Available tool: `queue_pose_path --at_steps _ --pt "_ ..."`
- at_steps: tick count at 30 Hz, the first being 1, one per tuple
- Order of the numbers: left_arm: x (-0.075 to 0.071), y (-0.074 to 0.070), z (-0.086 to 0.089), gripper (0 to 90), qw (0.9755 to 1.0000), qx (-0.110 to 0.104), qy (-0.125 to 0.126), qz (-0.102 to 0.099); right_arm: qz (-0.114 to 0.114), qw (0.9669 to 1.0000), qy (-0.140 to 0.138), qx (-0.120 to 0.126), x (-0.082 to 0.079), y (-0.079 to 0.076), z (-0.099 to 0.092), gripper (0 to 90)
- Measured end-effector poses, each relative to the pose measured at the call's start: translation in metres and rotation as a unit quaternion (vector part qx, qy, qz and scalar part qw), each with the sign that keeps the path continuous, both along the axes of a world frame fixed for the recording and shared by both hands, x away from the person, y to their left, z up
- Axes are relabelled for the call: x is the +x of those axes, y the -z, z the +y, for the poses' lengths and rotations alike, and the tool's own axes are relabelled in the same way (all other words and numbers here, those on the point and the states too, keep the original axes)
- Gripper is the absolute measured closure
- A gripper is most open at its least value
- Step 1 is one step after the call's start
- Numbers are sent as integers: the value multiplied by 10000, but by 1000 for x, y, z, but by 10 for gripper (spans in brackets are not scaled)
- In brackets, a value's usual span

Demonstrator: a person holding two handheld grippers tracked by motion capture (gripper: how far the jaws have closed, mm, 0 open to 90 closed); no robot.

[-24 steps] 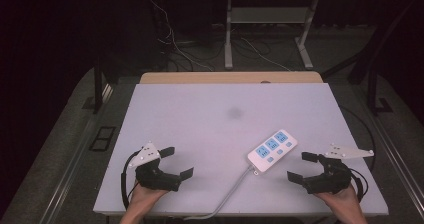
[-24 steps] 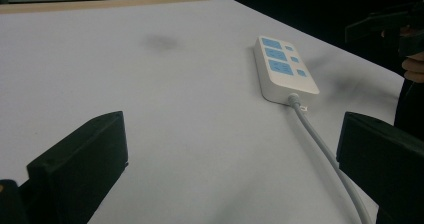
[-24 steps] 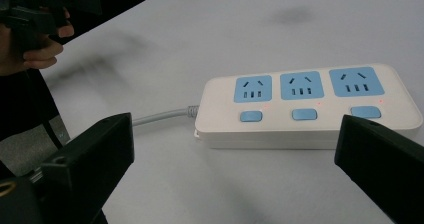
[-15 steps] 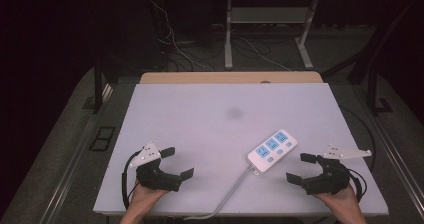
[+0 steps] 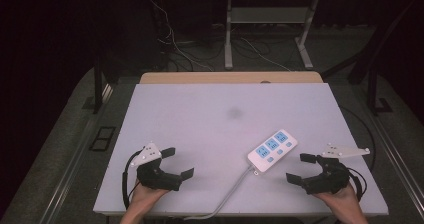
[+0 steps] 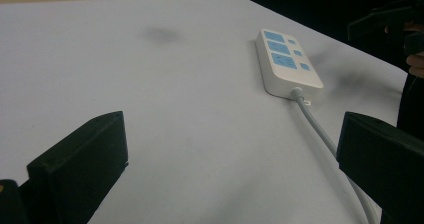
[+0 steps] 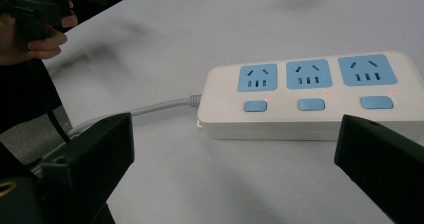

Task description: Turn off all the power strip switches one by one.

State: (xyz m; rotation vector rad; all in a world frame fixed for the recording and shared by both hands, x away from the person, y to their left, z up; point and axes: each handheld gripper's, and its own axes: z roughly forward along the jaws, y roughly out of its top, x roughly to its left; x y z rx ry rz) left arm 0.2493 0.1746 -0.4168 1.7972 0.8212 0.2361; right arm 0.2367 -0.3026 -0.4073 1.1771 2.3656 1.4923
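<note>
Power strip (image 5: pixel 272 150) lies flat between two open-jawed tools, untouched.

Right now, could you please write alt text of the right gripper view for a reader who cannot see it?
A white power strip with three blue sockets and three blue buttons lies on a pale table, its grey cord leading left. The right tongs stand open before it, holding nothing.
</note>
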Motion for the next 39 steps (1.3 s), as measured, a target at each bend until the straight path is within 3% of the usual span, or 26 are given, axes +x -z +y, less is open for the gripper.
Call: queue_pose_path --at_steps 17,39 --pt "1 4 -4 0 9999 123 80 65 59 9999 -71 -122 4 -8 8 24" --pt "1 5 -6 0 9998 132 98 96 291 9981 -355 -410 30 -16 19 24"
